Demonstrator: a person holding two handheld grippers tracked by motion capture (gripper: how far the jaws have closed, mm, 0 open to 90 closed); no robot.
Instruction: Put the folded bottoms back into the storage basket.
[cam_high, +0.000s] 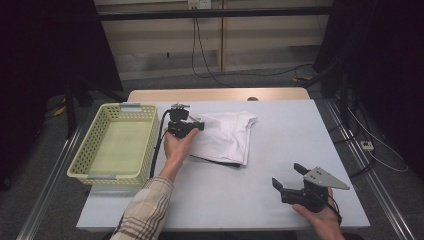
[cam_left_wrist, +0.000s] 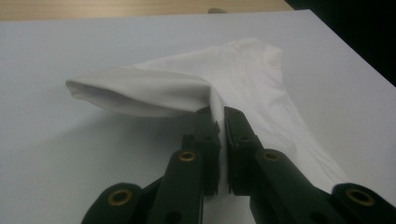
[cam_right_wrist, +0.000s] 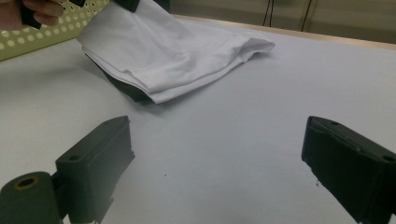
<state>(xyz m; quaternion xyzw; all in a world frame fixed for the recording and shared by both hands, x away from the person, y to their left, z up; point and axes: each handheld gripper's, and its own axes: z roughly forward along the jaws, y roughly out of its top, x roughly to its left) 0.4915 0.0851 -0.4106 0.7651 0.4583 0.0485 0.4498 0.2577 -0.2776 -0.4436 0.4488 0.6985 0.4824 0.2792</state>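
Observation:
A folded white garment (cam_high: 227, 135) lies on the white table, left of centre, with a dark layer showing under its near edge. My left gripper (cam_high: 199, 125) is shut on the garment's left edge and lifts it a little; in the left gripper view the white cloth (cam_left_wrist: 187, 84) is pinched between the two black jaws and bulges up in a fold. In the right gripper view the garment (cam_right_wrist: 173, 51) lies ahead on the table. My right gripper (cam_high: 289, 176) hovers open near the table's front right, nothing between its jaws.
A pale green perforated basket (cam_high: 80, 167) stands at the table's left edge, beside the left hand. The white tabletop (cam_high: 300, 130) stretches bare to the right of the garment. Cables run on the floor behind and right of the table.

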